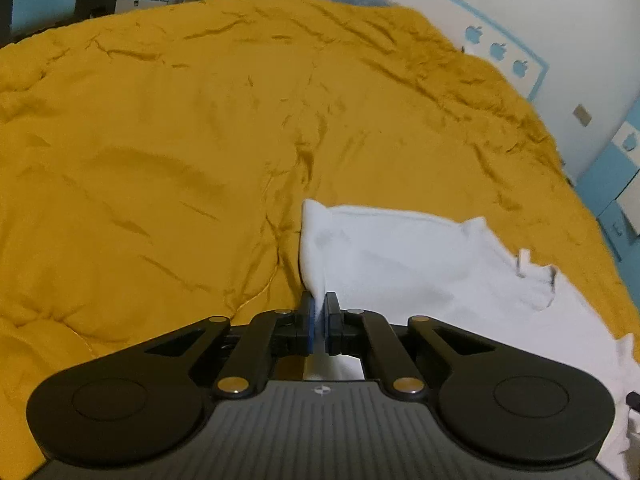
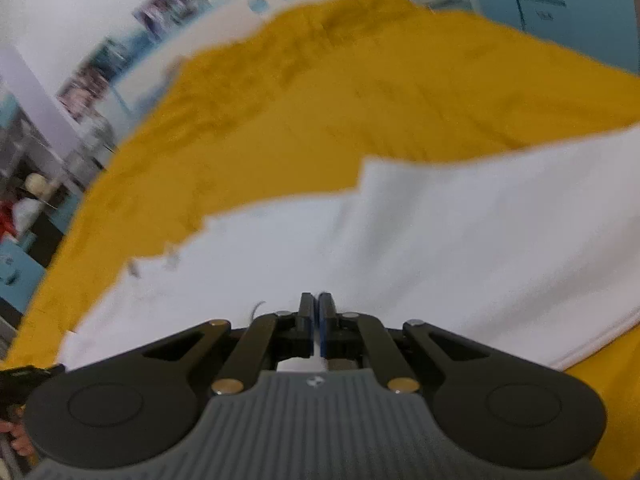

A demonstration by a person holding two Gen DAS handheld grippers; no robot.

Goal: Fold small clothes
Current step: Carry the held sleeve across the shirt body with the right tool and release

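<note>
A small white garment (image 1: pixel 420 264) lies on a mustard-yellow quilt (image 1: pixel 180 140). My left gripper (image 1: pixel 319 308) is shut on the garment's left edge, and the cloth rises in a pinched fold from between the fingers. The neck opening (image 1: pixel 540 280) shows to the right. In the blurred right wrist view the same white garment (image 2: pixel 400 248) spreads across the yellow quilt (image 2: pixel 320 100). My right gripper (image 2: pixel 318 308) is shut, with white cloth between its pads, low over the garment.
The quilt covers a bed. A white wall with blue apple cut-outs (image 1: pixel 498 50) runs along the far side. Blue drawers (image 1: pixel 616 184) stand at the right. Shelves and clutter (image 2: pixel 32 196) stand beyond the bed's left edge in the right wrist view.
</note>
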